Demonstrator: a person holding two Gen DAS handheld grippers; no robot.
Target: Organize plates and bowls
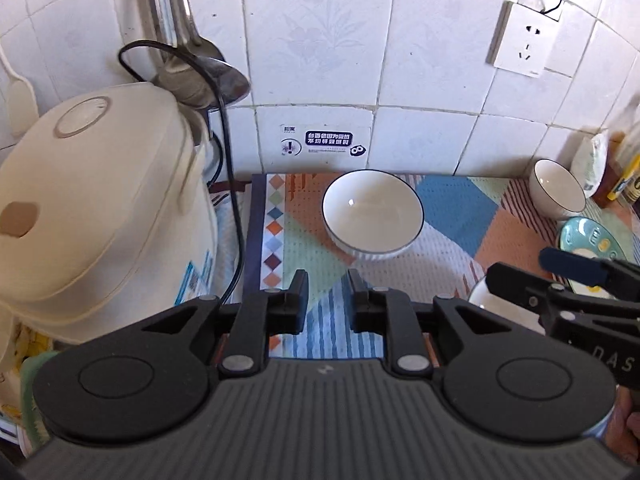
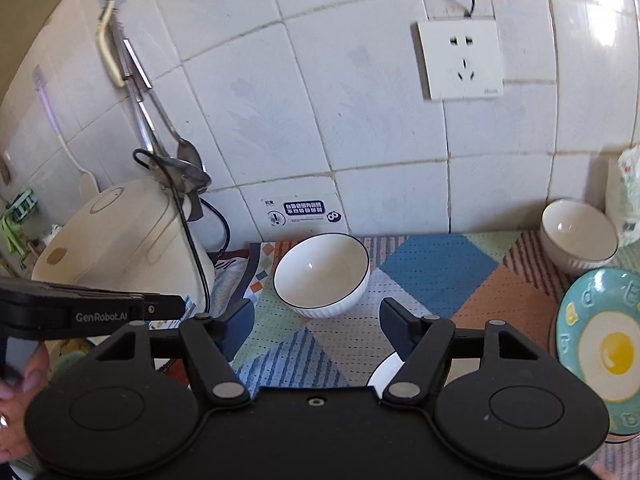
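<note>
- The left hand-held gripper hangs over the patterned mat with its jaws drawn nearly together and nothing between them; it looks clenched and empty, I'd say resting between grabs.
- The right hand-held gripper has its jaws spread wide and holds nothing, aimed roughly at the big white bowl, which sits upright on the mat close to the tiled wall.
- A smaller bowl stands well apart at the right end of the table, just behind the teal egg plate.
- A white dish peeks out beneath the right gripper; how much of it is there I cannot tell.
- The crockery lies scattered, so sorting seems barely begun.
- The rice cooker crowds the left edge, probably why the dishes sit rightward.
</note>
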